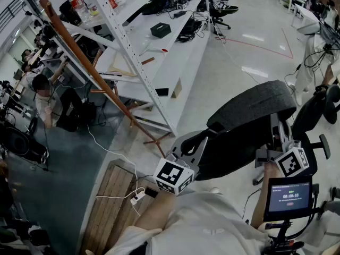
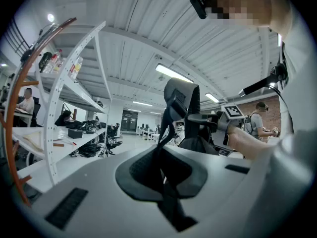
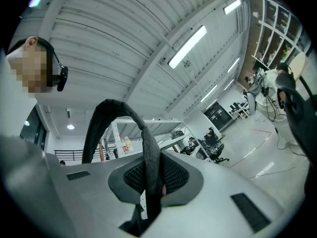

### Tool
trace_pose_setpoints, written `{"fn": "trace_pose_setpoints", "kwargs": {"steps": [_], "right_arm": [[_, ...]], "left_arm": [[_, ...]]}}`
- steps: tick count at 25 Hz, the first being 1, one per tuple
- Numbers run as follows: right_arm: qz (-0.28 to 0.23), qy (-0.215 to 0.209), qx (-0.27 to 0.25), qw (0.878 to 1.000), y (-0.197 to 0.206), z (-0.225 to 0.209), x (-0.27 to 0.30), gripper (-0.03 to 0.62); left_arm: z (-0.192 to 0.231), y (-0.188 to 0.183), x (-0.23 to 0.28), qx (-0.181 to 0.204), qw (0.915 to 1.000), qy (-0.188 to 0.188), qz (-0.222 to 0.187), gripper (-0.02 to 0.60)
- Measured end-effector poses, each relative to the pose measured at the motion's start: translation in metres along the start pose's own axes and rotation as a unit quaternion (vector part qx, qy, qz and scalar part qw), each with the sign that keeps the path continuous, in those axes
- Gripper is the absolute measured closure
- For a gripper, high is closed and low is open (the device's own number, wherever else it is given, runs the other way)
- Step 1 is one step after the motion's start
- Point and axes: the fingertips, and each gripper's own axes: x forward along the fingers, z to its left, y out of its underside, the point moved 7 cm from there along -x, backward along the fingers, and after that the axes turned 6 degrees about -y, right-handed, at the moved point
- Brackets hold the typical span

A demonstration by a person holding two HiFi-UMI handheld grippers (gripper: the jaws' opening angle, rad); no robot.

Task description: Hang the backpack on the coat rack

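Out in front, my left tongs (image 2: 164,182) and right tongs (image 3: 148,192) are clamped on the backpack (image 1: 249,110) straps. I'm mid-carry, and next it needs lifting over to the coat rack (image 1: 90,70).

Open floor (image 1: 249,62) ahead and to the right is free; the coat rack (image 1: 91,67) stands tight against white shelving (image 1: 175,41) on the left, the backpack (image 1: 255,105) fills the near middle, and an office chair (image 1: 319,108) crowds the right.

We hold our left gripper (image 2: 162,180) out level, jaws clamped tight on a strap (image 2: 166,133); our right gripper (image 3: 148,182), tipped slightly upward, grips a loop (image 3: 148,148).
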Motion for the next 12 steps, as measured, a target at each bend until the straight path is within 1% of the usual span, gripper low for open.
{"fn": "trace_pose_setpoints", "kwargs": {"steps": [5, 9, 12], "right_arm": [[0.011, -0.006, 0.02, 1.0, 0.034, 0.041, 0.048, 0.549], [0.028, -0.031, 0.023, 0.999, 0.065, 0.076, 0.103, 0.551], [0.042, -0.053, 0.025, 0.997, 0.089, 0.103, 0.142, 0.551]], "left_arm": [[0.064, -0.011, -0.028, -0.007, 0.9998, -0.014, -0.01, 0.566], [0.12, -0.017, -0.056, -0.017, 0.9988, -0.038, -0.026, 0.566], [0.166, -0.019, -0.08, -0.013, 0.9978, -0.056, -0.034, 0.566]]}}
